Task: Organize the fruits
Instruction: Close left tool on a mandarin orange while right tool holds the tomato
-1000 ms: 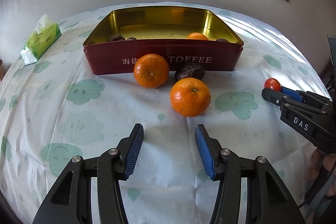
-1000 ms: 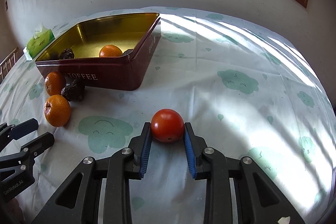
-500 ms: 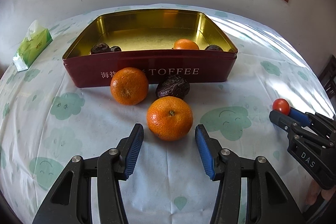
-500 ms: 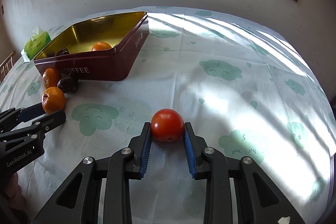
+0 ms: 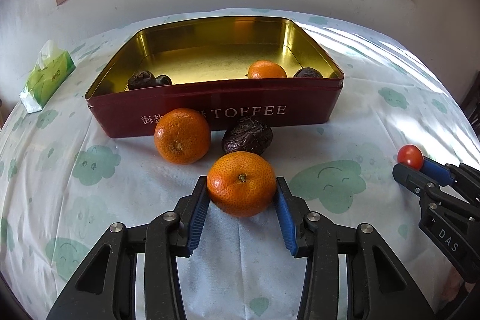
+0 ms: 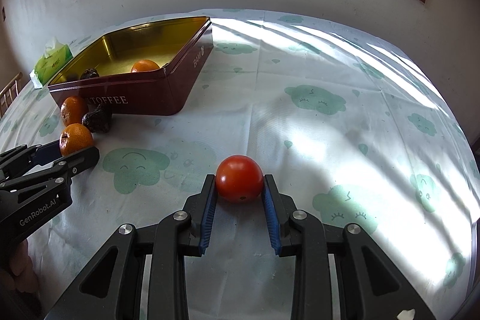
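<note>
My left gripper (image 5: 241, 194) is shut on an orange (image 5: 241, 183) just above the tablecloth. Behind it lie a second orange (image 5: 182, 135) and a dark wrinkled date (image 5: 247, 137), both against the front wall of the red TOFFEE tin (image 5: 216, 117). Inside the tin are one orange (image 5: 266, 69) and dates (image 5: 148, 80). My right gripper (image 6: 239, 189) is shut on a red tomato (image 6: 239, 182); the tomato shows in the left wrist view (image 5: 409, 157) at the right. The left gripper and its orange (image 6: 75, 138) show in the right wrist view at the left.
A green tissue pack (image 5: 46, 80) lies at the far left of the table. The cloud-print tablecloth (image 6: 330, 116) stretches right of the tin in sunlight. The wall and window run behind the table.
My left gripper moved forward around the near orange and closed on it. My right gripper kept its hold on the tomato and drew back a little from the tin.
</note>
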Tool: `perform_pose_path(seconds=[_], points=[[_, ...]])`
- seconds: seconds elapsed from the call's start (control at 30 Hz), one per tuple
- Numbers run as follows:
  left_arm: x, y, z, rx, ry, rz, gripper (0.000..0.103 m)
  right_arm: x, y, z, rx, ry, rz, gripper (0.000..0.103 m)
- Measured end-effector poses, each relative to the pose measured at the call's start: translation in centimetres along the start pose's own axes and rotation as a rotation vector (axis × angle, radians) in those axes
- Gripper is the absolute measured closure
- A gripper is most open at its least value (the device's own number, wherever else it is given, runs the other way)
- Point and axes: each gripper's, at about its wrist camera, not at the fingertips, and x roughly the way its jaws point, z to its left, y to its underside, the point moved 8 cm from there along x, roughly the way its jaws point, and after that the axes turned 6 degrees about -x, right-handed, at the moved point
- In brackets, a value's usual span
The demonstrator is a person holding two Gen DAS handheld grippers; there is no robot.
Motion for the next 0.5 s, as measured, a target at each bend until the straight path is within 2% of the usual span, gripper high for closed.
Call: perform_pose_path(seconds=[0.5], points=[[-0.92, 0.79, -0.17, 0.033, -0.006, -0.009, 0.060, 0.10, 0.00, 0.04, -0.001, 0.002, 0.000, 0.075]])
